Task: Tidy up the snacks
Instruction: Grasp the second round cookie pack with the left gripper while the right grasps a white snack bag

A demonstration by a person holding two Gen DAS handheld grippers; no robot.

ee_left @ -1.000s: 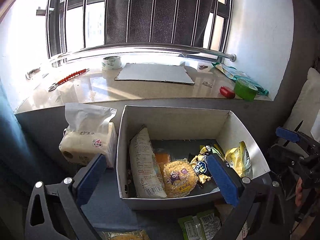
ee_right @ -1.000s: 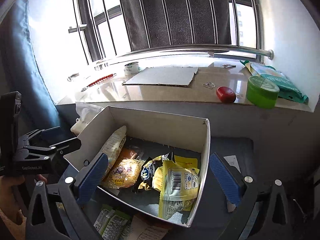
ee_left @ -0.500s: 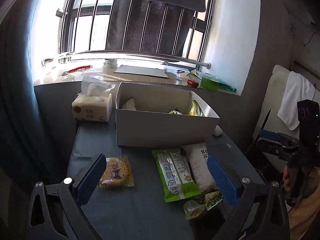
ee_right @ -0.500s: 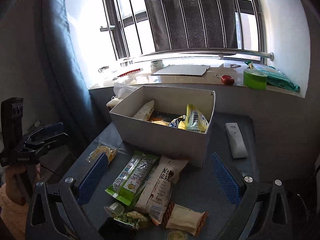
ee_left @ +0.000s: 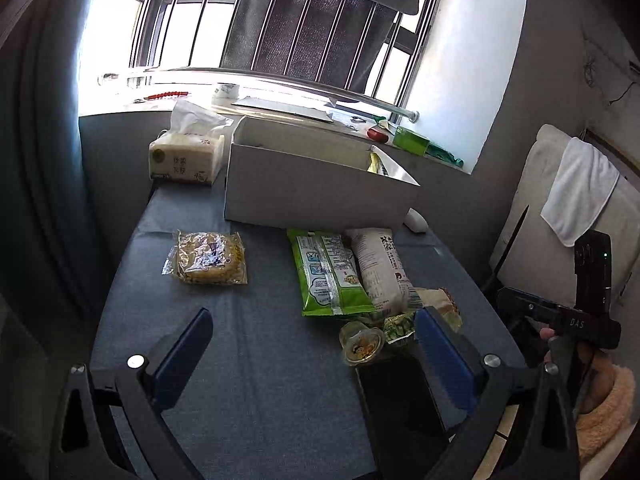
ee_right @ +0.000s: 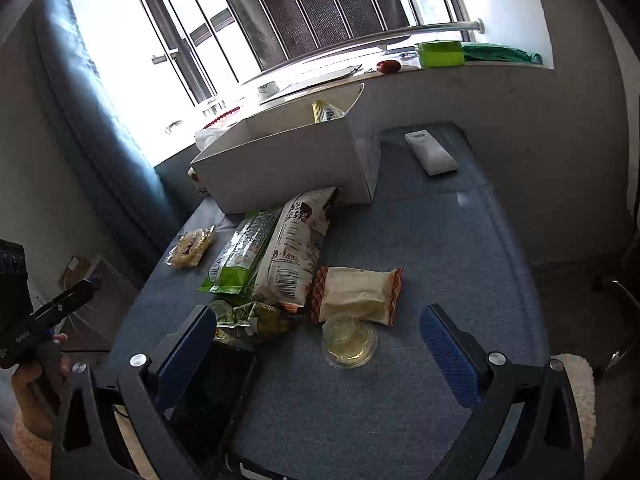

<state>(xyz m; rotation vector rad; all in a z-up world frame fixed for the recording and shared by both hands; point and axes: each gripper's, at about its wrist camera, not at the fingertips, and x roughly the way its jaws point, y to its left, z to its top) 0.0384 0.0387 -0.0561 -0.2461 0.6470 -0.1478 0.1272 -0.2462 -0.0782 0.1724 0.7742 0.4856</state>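
Note:
A white cardboard box (ee_left: 320, 188) (ee_right: 288, 168) stands at the far end of the blue table (ee_left: 256, 360), with a yellow packet (ee_right: 326, 111) poking above its rim. In front of it lie a yellow noodle pack (ee_left: 210, 258) (ee_right: 190, 246), a green bag (ee_left: 330, 274) (ee_right: 240, 256), a white bag (ee_left: 382, 268) (ee_right: 294, 254), a checkered-edge pastry pack (ee_right: 356, 294), a small green packet (ee_right: 252, 316) and a clear jelly cup (ee_left: 361, 343) (ee_right: 351, 340). My left gripper (ee_left: 314, 356) is open above the near table. My right gripper (ee_right: 320, 348) is open just short of the jelly cup.
A tissue pack (ee_left: 186, 156) sits left of the box. A white remote (ee_right: 430, 152) lies to its right. A black phone (ee_left: 400, 396) (ee_right: 212, 384) rests at the near edge. The sill holds a green tub (ee_right: 440, 53) and a red object (ee_right: 388, 66). A white towel (ee_left: 580, 188) hangs at right.
Both grippers have pulled back and up from over the box to the near end of the table. The loose snacks in front of the box have come into view.

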